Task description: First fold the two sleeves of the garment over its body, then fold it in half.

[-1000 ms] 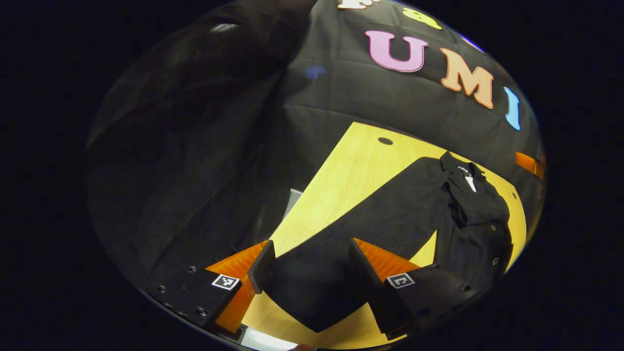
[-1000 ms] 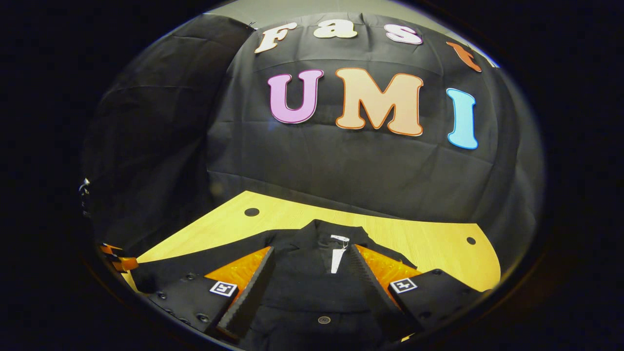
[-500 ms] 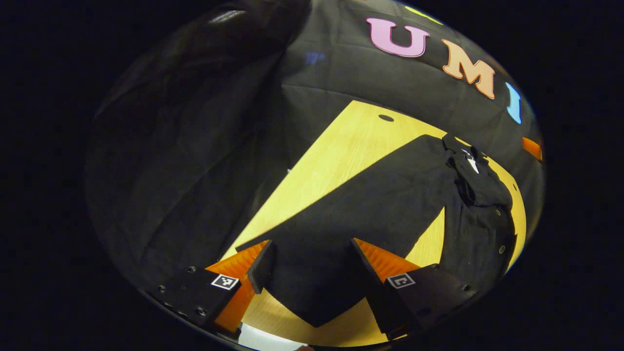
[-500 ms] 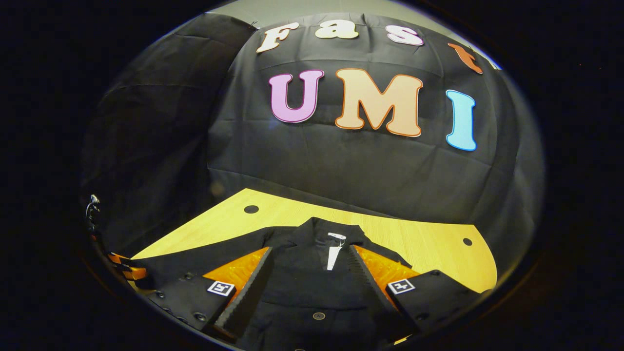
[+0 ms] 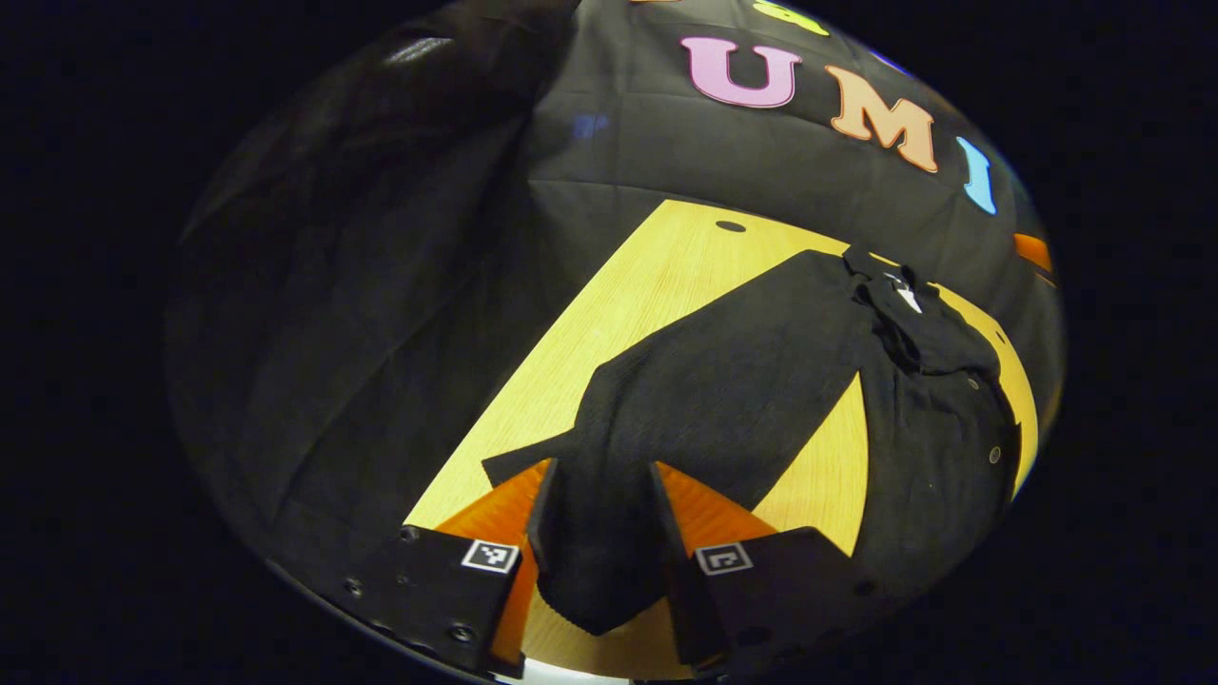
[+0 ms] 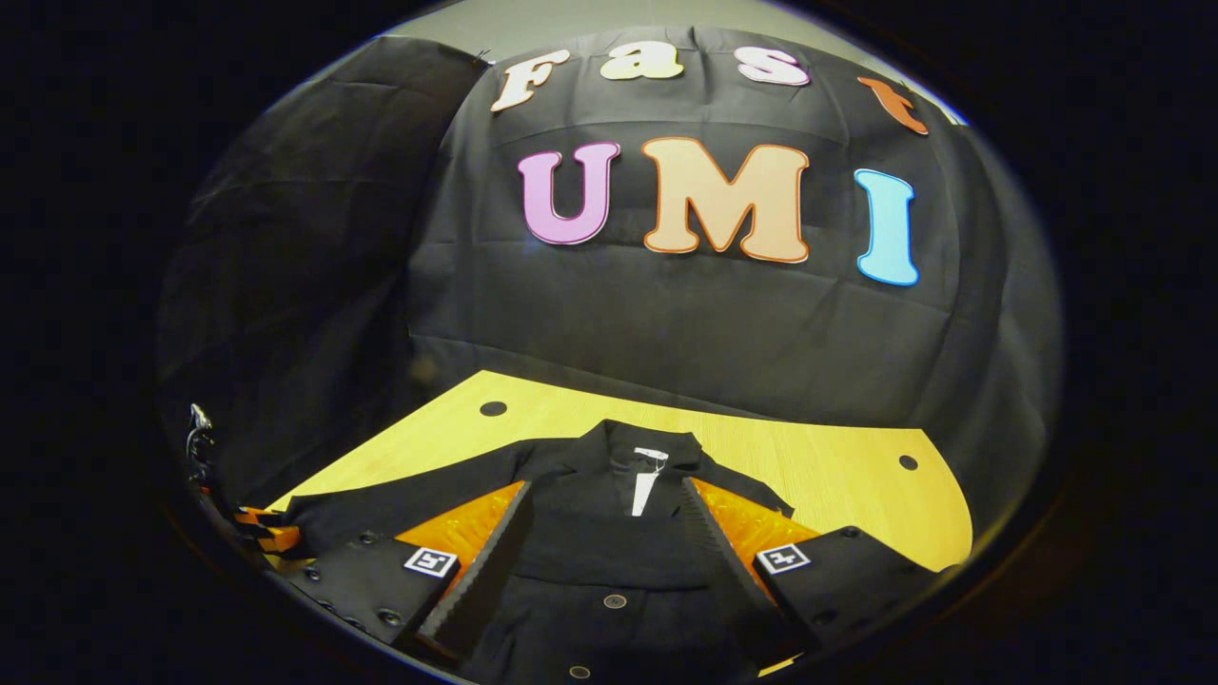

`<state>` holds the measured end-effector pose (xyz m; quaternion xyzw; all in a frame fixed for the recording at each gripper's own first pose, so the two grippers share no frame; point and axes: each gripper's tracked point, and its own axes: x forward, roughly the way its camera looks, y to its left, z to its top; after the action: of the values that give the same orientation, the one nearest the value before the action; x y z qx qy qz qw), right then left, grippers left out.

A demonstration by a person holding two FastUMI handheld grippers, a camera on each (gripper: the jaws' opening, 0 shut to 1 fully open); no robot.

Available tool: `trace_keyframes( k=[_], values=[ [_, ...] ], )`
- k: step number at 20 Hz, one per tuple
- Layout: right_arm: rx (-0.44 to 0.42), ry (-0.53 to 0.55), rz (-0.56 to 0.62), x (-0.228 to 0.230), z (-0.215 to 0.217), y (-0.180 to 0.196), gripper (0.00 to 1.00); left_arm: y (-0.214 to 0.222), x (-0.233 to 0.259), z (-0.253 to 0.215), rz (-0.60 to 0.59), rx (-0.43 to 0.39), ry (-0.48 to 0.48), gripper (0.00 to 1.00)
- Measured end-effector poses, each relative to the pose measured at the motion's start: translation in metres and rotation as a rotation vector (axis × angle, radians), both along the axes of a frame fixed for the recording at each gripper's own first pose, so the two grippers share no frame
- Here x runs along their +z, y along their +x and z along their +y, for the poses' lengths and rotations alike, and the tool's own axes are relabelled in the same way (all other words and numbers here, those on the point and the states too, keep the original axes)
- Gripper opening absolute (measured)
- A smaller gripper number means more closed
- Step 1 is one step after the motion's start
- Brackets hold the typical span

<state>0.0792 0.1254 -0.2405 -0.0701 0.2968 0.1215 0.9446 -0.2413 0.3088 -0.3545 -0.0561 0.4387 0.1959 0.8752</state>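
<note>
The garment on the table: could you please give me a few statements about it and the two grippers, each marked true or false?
1. The left gripper has the end of a sleeve between its fingers. True.
2. The garment is white. False: it is black, with a small white tag at the collar.
3. The sleeve by the left gripper already lies folded over the garment's body. False: it stretches out sideways across the wooden table.
4. The right gripper is open, over the garment's buttoned front. True.
5. The garment hangs from a hanger. False: it lies on the table.
</note>
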Motion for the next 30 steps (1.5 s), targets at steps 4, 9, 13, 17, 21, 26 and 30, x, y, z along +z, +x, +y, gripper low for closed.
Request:
trace_keyframes(
  k=[4, 9, 13, 17, 21, 26, 30],
  values=[
    [-0.041, 0.018, -0.017, 0.009, -0.028, -0.005, 0.98, 0.008, -0.001, -0.004, 0.0, 0.021, -0.003, 0.02],
    [-0.078, 0.034, -0.039, 0.018, -0.053, -0.006, 0.98, 0.022, 0.012, -0.002, -0.014, 0.064, -0.022, 0.0],
    [-0.087, 0.038, -0.045, 0.021, -0.065, -0.011, 0.98, 0.061, 0.049, 0.009, -0.113, 0.056, 0.008, 0.0],
    [-0.098, 0.035, -0.054, 0.022, -0.079, -0.021, 0.98, 0.094, 0.078, 0.006, -0.186, 0.014, 0.041, 0.0],
    [-0.124, 0.041, -0.062, 0.024, -0.096, -0.028, 0.98, 0.123, 0.097, -0.009, -0.232, -0.036, 0.041, 0.0],
    [-0.172, 0.055, -0.065, 0.025, -0.122, -0.041, 0.98, 0.157, 0.115, -0.028, -0.269, -0.095, 0.054, 0.0],
    [-0.212, 0.06, -0.06, 0.025, -0.147, -0.055, 0.98, 0.192, 0.126, -0.06, -0.303, -0.171, 0.056, 0.0]
  ],
)
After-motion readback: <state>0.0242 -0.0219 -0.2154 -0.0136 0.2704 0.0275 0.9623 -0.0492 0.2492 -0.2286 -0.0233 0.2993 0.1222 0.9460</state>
